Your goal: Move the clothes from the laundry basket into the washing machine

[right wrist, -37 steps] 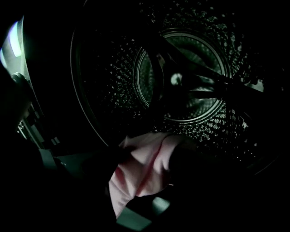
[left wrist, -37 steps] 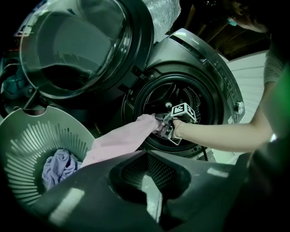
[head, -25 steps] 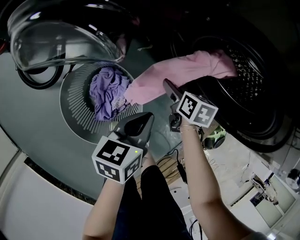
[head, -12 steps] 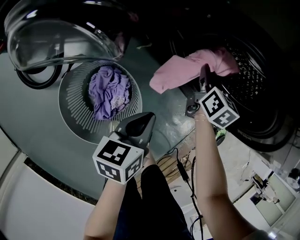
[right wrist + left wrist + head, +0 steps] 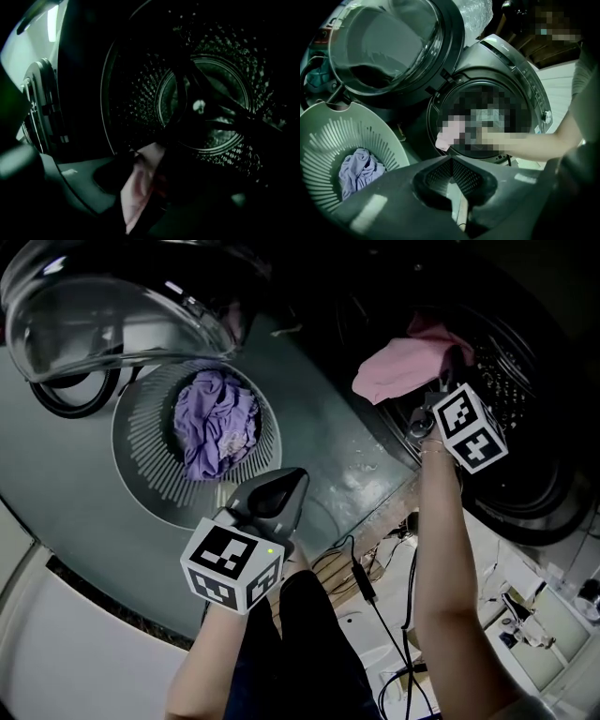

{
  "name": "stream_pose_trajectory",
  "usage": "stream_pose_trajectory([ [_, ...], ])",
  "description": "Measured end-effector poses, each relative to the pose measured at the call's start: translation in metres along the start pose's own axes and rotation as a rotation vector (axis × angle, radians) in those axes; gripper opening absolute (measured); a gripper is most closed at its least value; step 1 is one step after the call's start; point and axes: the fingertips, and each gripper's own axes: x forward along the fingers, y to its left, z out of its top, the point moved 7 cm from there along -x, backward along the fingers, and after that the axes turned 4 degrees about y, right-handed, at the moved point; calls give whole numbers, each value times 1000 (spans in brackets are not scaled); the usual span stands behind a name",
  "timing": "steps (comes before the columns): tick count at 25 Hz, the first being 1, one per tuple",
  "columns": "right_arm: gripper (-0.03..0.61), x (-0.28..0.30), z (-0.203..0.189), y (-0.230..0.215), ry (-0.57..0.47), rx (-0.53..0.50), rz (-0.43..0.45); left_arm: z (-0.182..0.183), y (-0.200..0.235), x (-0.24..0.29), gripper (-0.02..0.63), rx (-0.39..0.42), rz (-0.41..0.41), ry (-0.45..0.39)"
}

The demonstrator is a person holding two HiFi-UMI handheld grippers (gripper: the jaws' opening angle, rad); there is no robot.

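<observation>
Carried from mid-frame to the drum [image 5: 525, 381] at upper right: bunched pale-pink garment [image 5: 403, 371], pinched in right tongs [image 5: 149, 161]. Left tongs [image 5: 451, 161] pressed together, empty; crumpled lilac clothes [image 5: 216, 423] in basket [image 5: 141, 442].

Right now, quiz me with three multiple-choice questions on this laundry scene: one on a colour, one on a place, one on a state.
1. What colour is the garment lying in the basket?
A. purple
B. white
C. green

2. Where is the pink cloth?
A. on the floor
B. draped over the door
C. at the washer mouth

3. The right gripper is:
A. open and empty
B. shut on the pink cloth
C. shut on a cable

Answers:
1 A, the head view shows a purple heap in the slatted basket.
2 C, the cloth hangs at the dark drum opening.
3 B, the right gripper view shows pink fabric pinched between its jaws.
</observation>
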Motion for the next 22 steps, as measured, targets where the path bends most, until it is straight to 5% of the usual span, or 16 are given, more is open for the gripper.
stream_pose_trajectory([
  [1,323,6,-6,-1,54,23,2,-1,0,0,0,-1,1,3],
  [2,440,11,-14,-3,113,51,-1,-2,1,1,0,-2,2,5],
  [5,470,4,-33,-12,189,83,-65,-2,1,1,0,-8,9,0],
  [8,471,-17,-45,-4,173,15,-58,2,2,-1,0,-15,18,-26],
  [12,474,-22,-84,47,301,-204,134,3,2,0,0,-26,27,-41],
  [15,468,-9,-101,62,360,-237,132,5,1,2,0,-34,19,-51],
  [19,237,8,-103,55,406,-185,57,7,2,4,0,-27,14,-57],
  [22,207,-3,-95,50,368,-168,33,6,2,3,0,-31,21,-64],
])
